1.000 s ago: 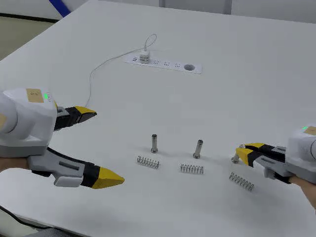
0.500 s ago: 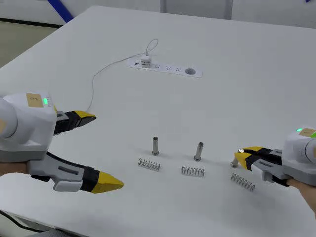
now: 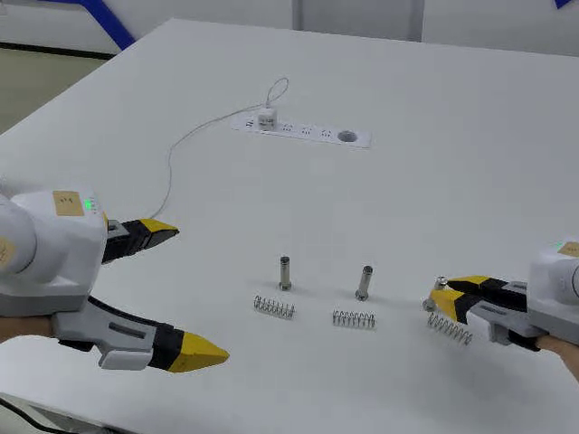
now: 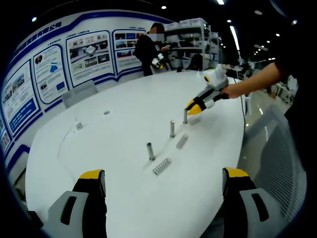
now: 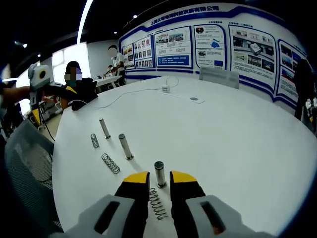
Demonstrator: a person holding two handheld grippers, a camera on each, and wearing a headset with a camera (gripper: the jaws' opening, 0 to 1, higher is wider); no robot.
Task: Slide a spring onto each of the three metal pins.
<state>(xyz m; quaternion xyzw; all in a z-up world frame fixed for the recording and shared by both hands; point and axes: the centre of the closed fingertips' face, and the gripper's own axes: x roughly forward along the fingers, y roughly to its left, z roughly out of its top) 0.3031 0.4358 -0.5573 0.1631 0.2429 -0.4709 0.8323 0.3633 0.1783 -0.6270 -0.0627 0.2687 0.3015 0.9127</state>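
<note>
Head view: three springs [image 3: 353, 318] lie beside bare pins [image 3: 364, 282]; left gripper [image 3: 194, 294] spread wide, right gripper [image 3: 450, 298] narrowly parted astride the third

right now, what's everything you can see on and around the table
table: one, white, under everything
metal pins: three, silver, upright in a row near the front edge
springs: three, silver, lying flat, one in front of each pin
power strip: one, white, far side of the table
charger: one, white, plugged into the strip's left end
cable: one, white, curving from the charger towards the left edge
wall panels: several, blue and white, behind the table
left hand-held gripper: one, white with black-and-yellow jaws, wide open, left of the pins
right hand-held gripper: one, same colours, jaws narrowly apart either side of the right pin
</note>
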